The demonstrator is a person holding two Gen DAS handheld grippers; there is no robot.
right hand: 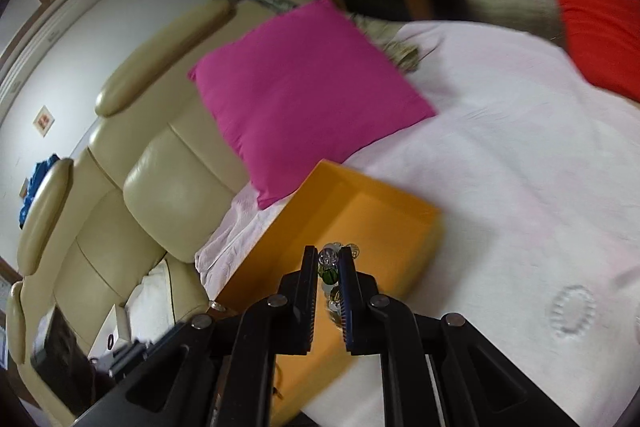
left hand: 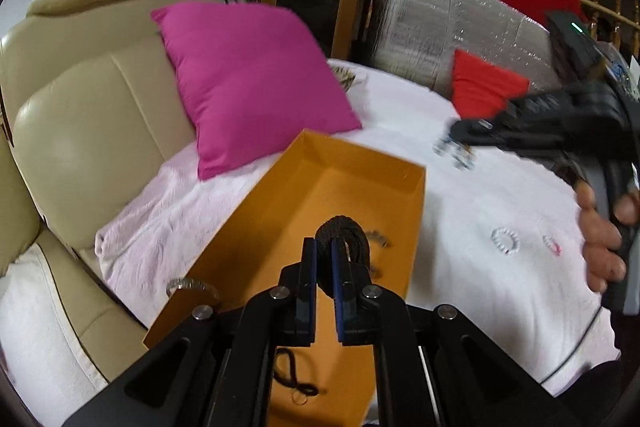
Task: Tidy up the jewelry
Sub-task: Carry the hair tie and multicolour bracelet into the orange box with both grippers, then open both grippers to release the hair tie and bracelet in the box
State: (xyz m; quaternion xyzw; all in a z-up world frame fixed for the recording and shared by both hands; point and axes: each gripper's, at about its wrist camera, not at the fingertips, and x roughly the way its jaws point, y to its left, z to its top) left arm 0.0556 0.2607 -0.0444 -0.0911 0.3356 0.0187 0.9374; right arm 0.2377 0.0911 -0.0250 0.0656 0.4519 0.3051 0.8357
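An open orange box (left hand: 362, 173) lies on a pale pink cloth; it also shows in the right wrist view (right hand: 404, 211). My left gripper (left hand: 325, 255) is shut on a black cord necklace (left hand: 343, 229) and holds it over the box. A small chain (left hand: 378, 237) and a black cord (left hand: 290, 377) lie inside the box. My right gripper (right hand: 329, 265) is shut on a glass bead bracelet (right hand: 330, 259) above the box's near edge; it also shows in the left wrist view (left hand: 454, 149), over the cloth right of the box. A clear bead bracelet (left hand: 505, 240) lies on the cloth and shows in the right wrist view (right hand: 573, 309).
A magenta cushion (left hand: 248, 83) leans on the cream sofa (left hand: 80, 99) behind the box. A red cushion (left hand: 484, 87) sits at the back right. A small pink ring-like piece (left hand: 552, 243) lies right of the clear bracelet. A silver ring-shaped thing (left hand: 188, 285) sits at the box's left corner.
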